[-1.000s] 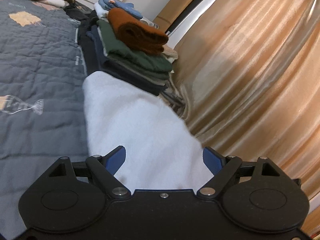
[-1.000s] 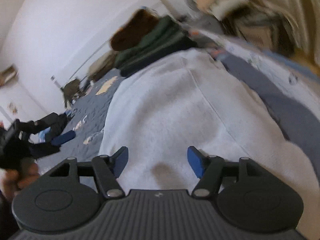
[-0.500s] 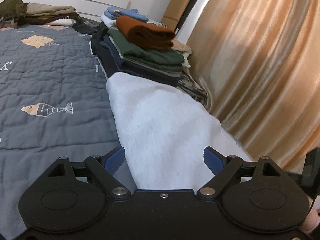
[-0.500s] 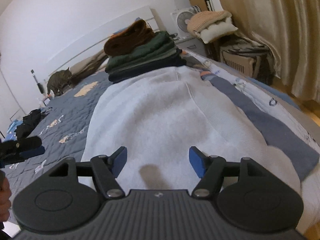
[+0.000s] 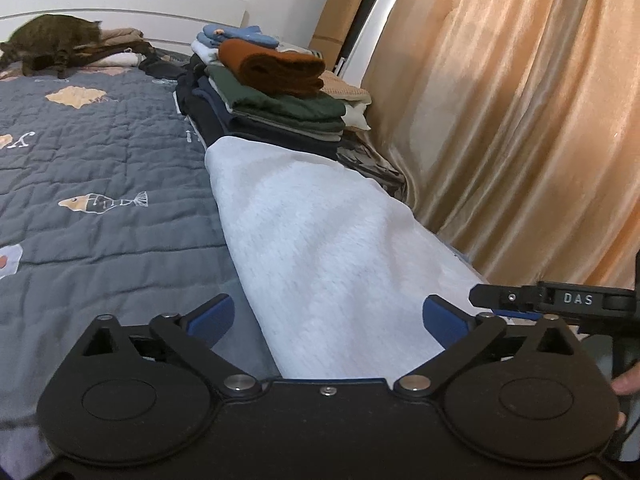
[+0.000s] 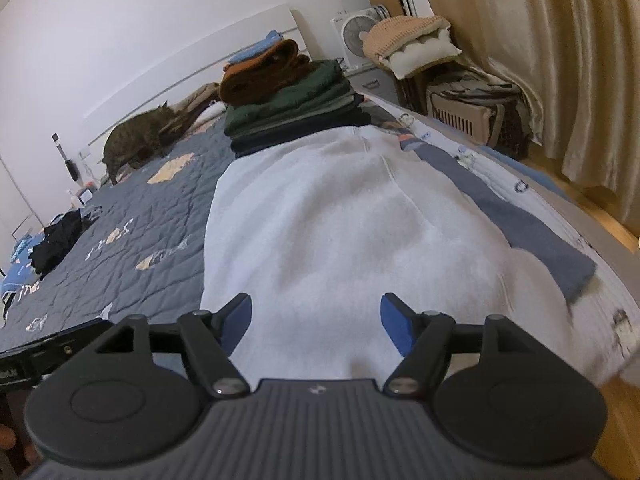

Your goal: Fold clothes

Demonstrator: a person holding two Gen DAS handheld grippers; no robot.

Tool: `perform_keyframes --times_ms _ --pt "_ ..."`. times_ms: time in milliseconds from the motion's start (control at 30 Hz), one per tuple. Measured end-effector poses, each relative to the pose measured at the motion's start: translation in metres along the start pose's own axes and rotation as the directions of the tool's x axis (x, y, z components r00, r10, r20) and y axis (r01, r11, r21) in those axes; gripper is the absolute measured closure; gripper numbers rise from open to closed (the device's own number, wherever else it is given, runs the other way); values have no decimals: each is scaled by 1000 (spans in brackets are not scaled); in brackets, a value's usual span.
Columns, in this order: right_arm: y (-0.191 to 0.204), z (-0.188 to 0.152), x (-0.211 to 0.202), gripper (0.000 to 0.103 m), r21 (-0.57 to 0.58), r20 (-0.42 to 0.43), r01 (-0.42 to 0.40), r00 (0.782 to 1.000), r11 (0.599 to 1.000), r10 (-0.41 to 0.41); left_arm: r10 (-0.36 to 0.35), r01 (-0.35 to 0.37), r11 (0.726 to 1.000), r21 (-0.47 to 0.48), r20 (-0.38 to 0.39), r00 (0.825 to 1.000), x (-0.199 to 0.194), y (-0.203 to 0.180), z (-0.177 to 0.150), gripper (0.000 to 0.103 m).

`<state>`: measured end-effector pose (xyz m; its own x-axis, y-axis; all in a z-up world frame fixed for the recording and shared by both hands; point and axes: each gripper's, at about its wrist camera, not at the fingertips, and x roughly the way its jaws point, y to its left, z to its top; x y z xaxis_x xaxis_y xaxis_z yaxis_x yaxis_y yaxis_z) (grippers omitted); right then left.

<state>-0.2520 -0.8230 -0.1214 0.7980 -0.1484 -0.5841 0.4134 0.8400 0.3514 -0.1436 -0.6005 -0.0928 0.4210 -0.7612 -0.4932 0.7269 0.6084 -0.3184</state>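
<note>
Garment first: we see a pale grey, soft fleece sweatshirt [image 5: 320, 240] lying flat along the curtain-side edge of the bed, on the dark grey quilted bedspread with fish patterns [image 5: 100, 168]. Its long axis runs straight away from both our grippers toward the stack of folded clothes topped by a rust-brown knit [image 5: 276, 92], which its far end meets.

Our left gripper [image 5: 328, 320] hangs at the near end with its jaws wide apart and nothing between them; one blue pad sits over the garment's quilt-side edge. Our right gripper [image 6: 316, 320] is just as wide open and empty, centred over the same near end. Both are about equally near, side by side; the right one's black frame shows at the edge of the left view. We judge that any lengthwise fold would carry this near end forward along that axis.

Against the frames a second ago, the left view has swung to face squarely down the garment, the right view's blur has settled, and a tabby cat [image 6: 136, 140] now stands near the headboard.
</note>
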Motion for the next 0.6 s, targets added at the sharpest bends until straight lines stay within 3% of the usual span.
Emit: perform_keyframes --times_ms 100,367,500,600 --pt "9 -2 -18 32 -12 -10 16 1000 1000 -16 24 -24 1000 -2 7 1000 -10 -5 -5 0" --pt "22 -6 -58 30 -22 25 22 999 1000 -22 2 -2 1000 24 10 1000 -33 -20 0 0" --pt "0 -5 -67 30 -40 67 84 994 996 -81 -3 3 1000 5 19 1000 -37 -21 -4 0" --pt "-41 4 -69 30 32 79 114 990 993 -116 -27 27 1000 -15 0 1000 -34 -22 -12 0"
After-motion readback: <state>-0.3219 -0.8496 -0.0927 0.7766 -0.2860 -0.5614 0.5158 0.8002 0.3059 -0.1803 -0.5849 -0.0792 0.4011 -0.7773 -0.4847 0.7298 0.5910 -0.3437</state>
